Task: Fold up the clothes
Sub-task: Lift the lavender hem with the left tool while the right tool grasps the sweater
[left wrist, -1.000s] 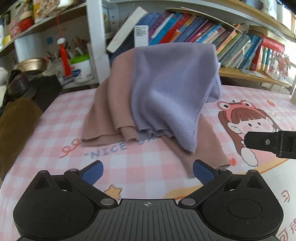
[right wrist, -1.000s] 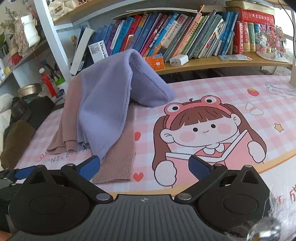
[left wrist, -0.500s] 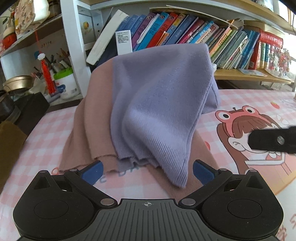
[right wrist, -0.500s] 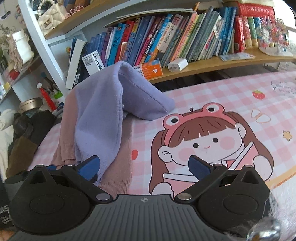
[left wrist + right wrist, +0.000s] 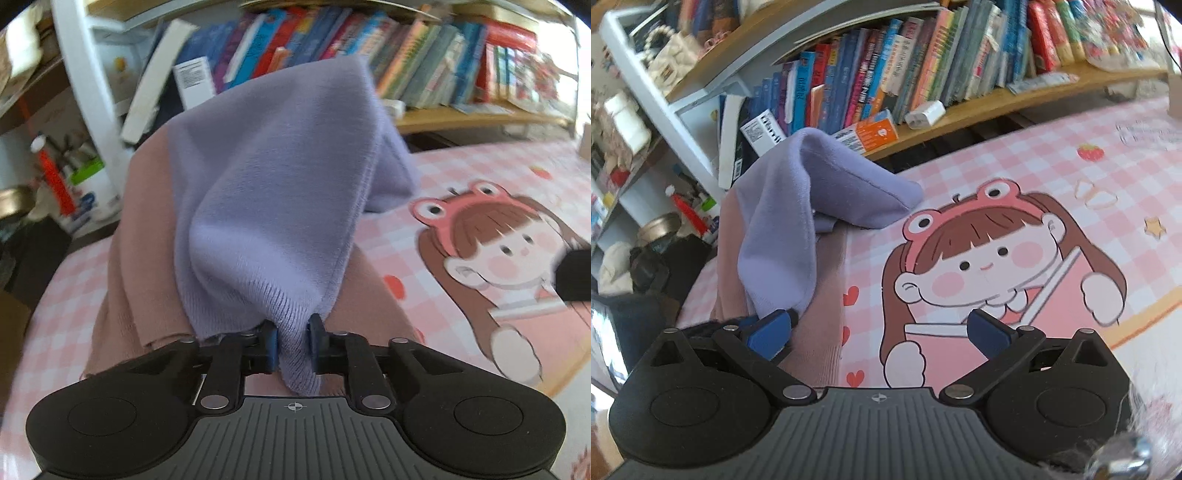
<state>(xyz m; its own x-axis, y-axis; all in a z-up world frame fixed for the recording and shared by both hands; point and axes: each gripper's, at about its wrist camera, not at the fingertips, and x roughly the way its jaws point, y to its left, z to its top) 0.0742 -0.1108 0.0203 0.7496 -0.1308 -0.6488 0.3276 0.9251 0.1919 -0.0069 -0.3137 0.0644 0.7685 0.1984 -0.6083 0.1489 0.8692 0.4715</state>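
Note:
A purple knit garment [image 5: 273, 192] is draped in a heap over a dusty-pink garment [image 5: 144, 236] at the back left of the pink checked table cover [image 5: 461, 173]. My left gripper [image 5: 293, 341] is shut on the purple garment's ribbed lower corner. In the right wrist view the purple garment [image 5: 786, 229] hangs over the pink one [image 5: 823, 295]. My right gripper [image 5: 879, 330] is open and empty, above the cartoon girl print [image 5: 982, 266], just right of the garments.
A bookshelf full of books [image 5: 923, 70] runs along the back edge. A white shelf post [image 5: 88, 85], jars and a red tassel [image 5: 55, 181] stand at the back left. Dark bags [image 5: 661, 258] lie off the table's left side.
My left gripper moved forward to the purple garment and closed on its lower corner. My right gripper moved forward and a little right, staying open.

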